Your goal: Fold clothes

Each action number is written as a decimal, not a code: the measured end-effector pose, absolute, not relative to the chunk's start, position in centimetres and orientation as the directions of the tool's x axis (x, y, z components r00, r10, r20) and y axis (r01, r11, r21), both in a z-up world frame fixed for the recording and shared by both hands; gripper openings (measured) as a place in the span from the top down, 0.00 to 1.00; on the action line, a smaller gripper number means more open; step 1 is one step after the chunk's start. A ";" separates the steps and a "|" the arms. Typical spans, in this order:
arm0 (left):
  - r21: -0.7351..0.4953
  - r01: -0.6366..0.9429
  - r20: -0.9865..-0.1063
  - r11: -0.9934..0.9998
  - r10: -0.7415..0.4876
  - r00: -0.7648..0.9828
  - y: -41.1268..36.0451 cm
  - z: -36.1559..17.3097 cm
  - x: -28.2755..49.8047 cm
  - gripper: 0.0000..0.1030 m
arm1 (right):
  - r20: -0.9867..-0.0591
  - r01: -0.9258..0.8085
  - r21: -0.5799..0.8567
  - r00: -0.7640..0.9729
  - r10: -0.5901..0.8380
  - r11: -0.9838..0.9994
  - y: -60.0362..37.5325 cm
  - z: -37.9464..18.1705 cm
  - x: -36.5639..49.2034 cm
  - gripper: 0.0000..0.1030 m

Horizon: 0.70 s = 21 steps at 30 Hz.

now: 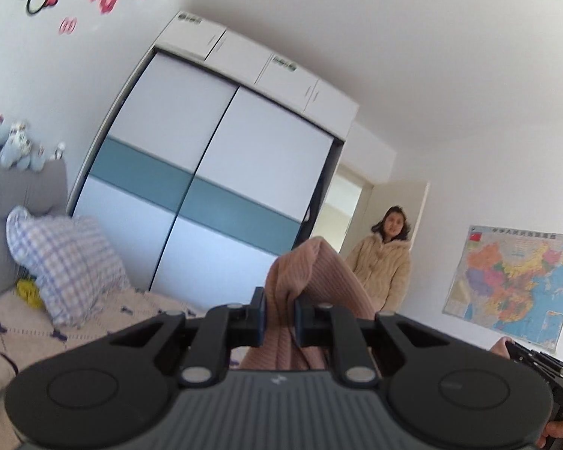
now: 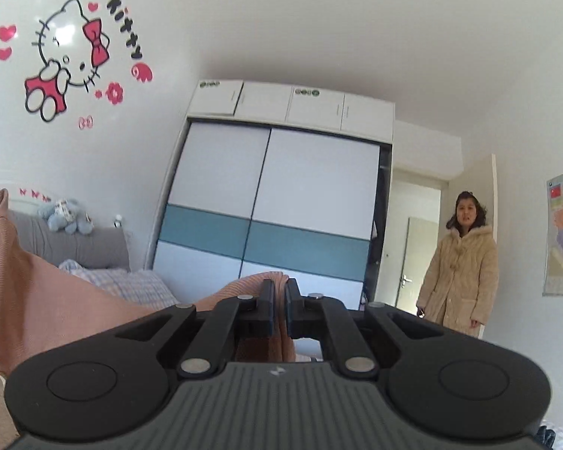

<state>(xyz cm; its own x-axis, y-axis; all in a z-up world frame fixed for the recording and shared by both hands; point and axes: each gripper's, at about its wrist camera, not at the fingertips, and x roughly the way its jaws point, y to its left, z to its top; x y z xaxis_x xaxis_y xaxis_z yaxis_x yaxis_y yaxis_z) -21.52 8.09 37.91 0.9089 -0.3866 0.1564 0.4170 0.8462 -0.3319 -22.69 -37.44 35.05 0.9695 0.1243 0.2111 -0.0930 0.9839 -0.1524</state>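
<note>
pink ribbed knit garment (image 1: 311, 262) is up in the air right now, pinched at two spots and lifted off the bed (image 1: 56, 322), so it hangs between the two grips instead of lying in a heap. left hand-held gripper (image 1: 280, 315) is clamped on a bunched corner of it, fabric poking up between the fingers and trailing down under the body of the tool. right hand-held gripper (image 2: 278, 300) is closed tight on another edge, with the knit humped just behind its tips and a wide sheet of it running off to the left in that view. my guess is it's held high like this to let gravity pull the cloth flat and find the edges before laying it down for the first fold, so the folding itself looks barely started. both cameras point upward at the white sliding-door wardrobe with a teal band (image 2: 274, 206), which fits a raised hold. checked lilac pillow (image 1: 67, 262) sits on the bed by the grey headboard (image 1: 11, 195). woman in a cream fleece coat (image 2: 459, 273) stands by the doorway, well apart from everything.
</note>
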 end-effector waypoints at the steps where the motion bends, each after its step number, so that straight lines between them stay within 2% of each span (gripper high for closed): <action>1: -0.312 0.428 0.188 0.848 -0.387 0.903 8.2 39.0 -23.0 0.86 | 0.231 -0.110 -0.146 0.963 0.142 0.983 -37.5 35.8 -24.0 0.93; 5: -0.268 0.423 0.258 0.865 -0.359 0.897 8.7 42.3 -26.2 0.85 | 0.270 -0.201 -0.102 0.937 0.221 0.974 -37.9 37.5 -27.3 0.93; 7: -0.275 0.411 0.247 0.869 -0.350 0.904 8.9 42.7 -25.9 0.85 | 0.272 -0.237 -0.089 0.929 0.253 0.967 -38.3 37.6 -27.8 0.93; 10: -0.283 0.373 0.179 0.884 -0.333 0.926 8.7 41.6 -22.9 0.85 | 0.246 -0.251 -0.082 0.933 0.264 0.965 -37.8 36.0 -27.3 0.93; 12: -0.306 0.337 0.091 0.890 -0.325 0.941 8.4 39.7 -20.0 0.85 | 0.195 -0.229 -0.090 0.950 0.242 0.969 -37.5 34.3 -25.5 0.92; 15: -0.312 0.249 -0.082 0.917 -0.287 0.954 7.2 35.2 -12.7 0.84 | 0.052 -0.219 -0.029 0.974 0.221 0.975 -37.7 30.3 -19.8 0.92; 17: -0.299 0.191 -0.223 0.935 -0.263 0.939 6.4 30.7 -6.2 0.80 | -0.064 -0.190 0.008 0.980 0.190 0.982 -37.8 27.1 -14.7 0.92; 18: -0.299 0.166 -0.308 0.940 -0.259 0.915 6.1 28.1 -2.4 0.72 | -0.140 -0.164 0.037 0.976 0.167 0.986 -37.9 25.1 -11.5 0.92; 19: -0.296 0.140 -0.391 0.945 -0.254 0.885 5.8 25.5 1.4 0.55 | -0.221 -0.132 0.068 0.965 0.144 0.989 -37.9 23.0 -8.0 0.91; 20: -0.346 0.047 -0.506 0.937 -0.228 0.832 6.6 22.4 4.6 0.48 | -0.324 -0.084 0.079 0.940 0.106 0.993 -38.1 20.5 -4.3 0.90; 21: -0.394 -0.074 -0.621 0.916 -0.207 0.756 7.6 19.3 7.6 0.49 | -0.433 -0.031 0.077 0.899 0.061 0.997 -38.3 17.8 -0.5 0.86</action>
